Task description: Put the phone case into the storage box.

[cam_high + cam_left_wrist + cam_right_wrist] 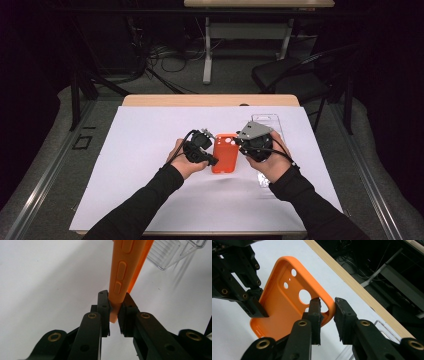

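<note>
An orange phone case point(225, 152) is held just above the white sheet between my two grippers. My left gripper point(212, 160) is shut on its left edge; in the left gripper view the jaws point(115, 300) pinch the rim below the side buttons point(121, 270). My right gripper point(240, 146) is shut on the case's right rim, one pad inside the shell and one outside point(327, 302). The right gripper view shows the case's inner face point(284, 305) with its camera holes, and the left gripper point(262, 312) clamped on the far rim.
A clear plastic package point(267, 122) lies on the white sheet point(150, 150) behind and under my right hand; it also shows as the clear plastic package point(172, 252). The wooden table edge point(210, 100) runs along the back. A black chair point(295, 75) and cables stand beyond.
</note>
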A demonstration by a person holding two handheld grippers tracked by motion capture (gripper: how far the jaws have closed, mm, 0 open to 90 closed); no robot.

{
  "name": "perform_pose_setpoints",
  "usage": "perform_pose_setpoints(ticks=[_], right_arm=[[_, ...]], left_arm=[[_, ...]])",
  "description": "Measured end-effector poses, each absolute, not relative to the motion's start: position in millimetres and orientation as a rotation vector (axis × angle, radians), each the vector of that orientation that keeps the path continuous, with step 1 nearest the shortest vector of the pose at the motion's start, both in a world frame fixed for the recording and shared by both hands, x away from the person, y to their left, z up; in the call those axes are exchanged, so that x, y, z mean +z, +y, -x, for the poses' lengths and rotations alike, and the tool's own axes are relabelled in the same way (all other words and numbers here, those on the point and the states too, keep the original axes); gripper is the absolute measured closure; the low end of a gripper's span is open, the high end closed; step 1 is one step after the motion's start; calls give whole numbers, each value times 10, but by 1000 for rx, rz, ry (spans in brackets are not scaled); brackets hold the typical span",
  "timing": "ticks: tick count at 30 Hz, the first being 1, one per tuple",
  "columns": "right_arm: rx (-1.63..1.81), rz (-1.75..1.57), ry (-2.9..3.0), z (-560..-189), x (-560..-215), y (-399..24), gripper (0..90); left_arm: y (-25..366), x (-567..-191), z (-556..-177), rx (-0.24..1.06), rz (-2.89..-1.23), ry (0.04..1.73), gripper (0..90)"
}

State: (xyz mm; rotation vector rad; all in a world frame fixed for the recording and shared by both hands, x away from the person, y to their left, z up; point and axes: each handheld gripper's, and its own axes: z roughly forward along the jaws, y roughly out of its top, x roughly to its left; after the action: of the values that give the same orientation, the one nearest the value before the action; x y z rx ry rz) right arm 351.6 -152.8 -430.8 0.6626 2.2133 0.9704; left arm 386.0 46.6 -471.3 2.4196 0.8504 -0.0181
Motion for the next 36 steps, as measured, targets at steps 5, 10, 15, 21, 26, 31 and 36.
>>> perform_pose_setpoints(ticks=[5,10,15,21,26,31,36], right_arm=[[970,-676,2214,-3514,-4299,-1537,783],[958,-682,2218,-3516,-4298,-1535,793],[941,-683,2214,-3513,-4294,-1524,798],[935,-687,2211,-3503,-4283,-1513,806],[935,-703,2208,-3501,-4281,-1511,811],[942,-727,2206,-3508,-4280,-1515,814],[945,-747,2209,-3510,-4278,-1516,817]], left_arm=[[462,-4714,-3858,-16,-2422,846,811],[453,-4720,-3855,-18,-2423,845,811],[449,-4723,-3855,-15,-2422,846,811],[448,-4726,-3856,-16,-2422,844,811],[445,-4730,-3855,-13,-2421,844,810],[443,-4734,-3856,-14,-2417,846,810],[445,-4736,-3858,-18,-2415,844,809]])
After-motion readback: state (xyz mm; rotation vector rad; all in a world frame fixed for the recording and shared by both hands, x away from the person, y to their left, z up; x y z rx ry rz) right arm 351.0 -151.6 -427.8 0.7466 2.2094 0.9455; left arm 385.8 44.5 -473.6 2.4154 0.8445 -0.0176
